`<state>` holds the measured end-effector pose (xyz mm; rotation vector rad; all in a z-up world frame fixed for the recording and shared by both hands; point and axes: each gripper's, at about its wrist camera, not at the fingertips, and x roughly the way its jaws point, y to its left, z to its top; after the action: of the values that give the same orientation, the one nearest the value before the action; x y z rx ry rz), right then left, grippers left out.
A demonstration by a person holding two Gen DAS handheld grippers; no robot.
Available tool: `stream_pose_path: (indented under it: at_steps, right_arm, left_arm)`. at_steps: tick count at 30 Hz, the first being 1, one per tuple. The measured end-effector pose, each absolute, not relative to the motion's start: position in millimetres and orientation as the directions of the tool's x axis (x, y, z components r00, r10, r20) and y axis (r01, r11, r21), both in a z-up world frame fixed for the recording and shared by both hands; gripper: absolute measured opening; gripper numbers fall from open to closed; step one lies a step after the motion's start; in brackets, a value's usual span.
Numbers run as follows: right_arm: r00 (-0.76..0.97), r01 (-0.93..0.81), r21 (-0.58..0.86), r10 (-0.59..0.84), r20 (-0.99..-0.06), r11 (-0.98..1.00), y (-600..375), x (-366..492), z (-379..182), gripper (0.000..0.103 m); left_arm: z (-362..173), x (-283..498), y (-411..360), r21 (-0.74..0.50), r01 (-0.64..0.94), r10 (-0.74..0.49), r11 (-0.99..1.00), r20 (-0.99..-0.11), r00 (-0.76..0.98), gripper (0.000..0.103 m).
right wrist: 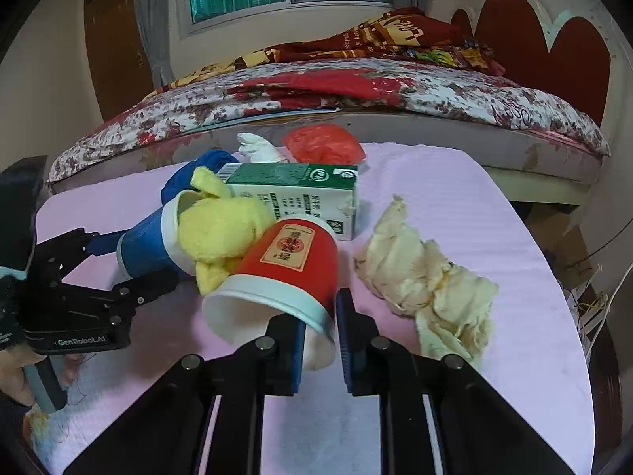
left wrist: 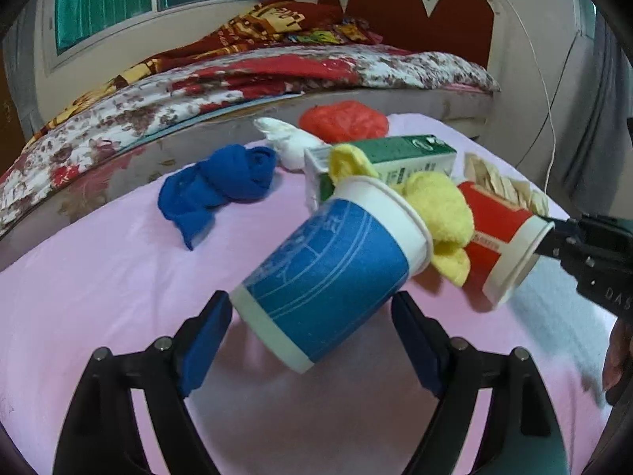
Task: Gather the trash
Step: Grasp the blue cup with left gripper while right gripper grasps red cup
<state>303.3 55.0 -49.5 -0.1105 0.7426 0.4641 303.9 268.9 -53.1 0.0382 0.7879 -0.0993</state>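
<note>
Right hand-held gripper pinches red paper cup's smooth rim.

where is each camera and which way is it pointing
Left wrist: rides on the left tongs, looking forward over the pink table to the bed; its open fingers flank a tipped blue cup.
Right wrist: rides on the right tongs, also facing the bed; its fingers pinch the red cup rim; a hand shows.
Shared: both cups, yellow cloth, green carton, each other's tongs.
</note>
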Motion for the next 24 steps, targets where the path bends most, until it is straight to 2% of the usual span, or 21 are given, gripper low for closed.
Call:
stream_pose_path:
  at_steps: [5,9,12,16,19,20,22,23,24]
  right_arm:
    - [0.646,-0.435,0.070,0.365,-0.670,0.898,44.9,299.6,-50.4,0.017]
    - [0.650,-0.431,0.080,0.371,-0.663,0.899,33.9,288.3,-50.0,0.017]
    - [0.650,-0.430,0.084,0.373,-0.663,0.899,30.4,283.1,-50.4,0.017]
    - [0.638,-0.434,0.101,0.384,-0.668,0.895,30.8,284.8,-49.0,0.017]
    - [0.617,-0.447,0.076,0.369,-0.696,0.891,38.0,293.8,-52.8,0.017]
    - [0.613,-0.448,0.071,0.364,-0.701,0.891,39.2,297.1,-54.9,0.017]
    - [0.602,-0.445,0.083,0.367,-0.709,0.892,38.4,302.5,-57.7,0.016]
    - [0.596,-0.453,0.097,0.382,-0.706,0.886,36.6,302.4,-58.1,0.006]
    - [0.595,-0.454,0.099,0.384,-0.706,0.885,35.4,301.6,-58.2,0.004]
  left_arm:
    - [-44.9,274.7,268.7,-0.157,0.152,-0.218,0.976,-0.680,0.700,0.080]
    - [-33.6,252.8,257.9,-0.048,0.130,-0.130,0.990,-0.637,0.760,0.083]
    - [-30.9,267.9,259.8,0.007,0.092,-0.066,0.996,-0.639,0.766,0.095]
    - [-38.0,294.8,262.0,-0.035,0.167,-0.146,0.985,-0.673,0.725,0.095]
    - [-41.3,301.1,254.2,-0.007,0.210,-0.159,0.978,-0.677,0.719,0.095]
    - [-42.1,301.5,252.1,-0.002,0.216,-0.161,0.976,-0.675,0.720,0.093]
    - [-41.0,294.9,250.2,0.012,0.198,-0.139,0.980,-0.669,0.730,0.077]
    - [-39.7,289.9,250.7,-0.008,0.205,-0.158,0.979,-0.666,0.729,0.063]
    - [-37.6,284.1,253.7,-0.047,0.205,-0.183,0.978,-0.667,0.722,0.057]
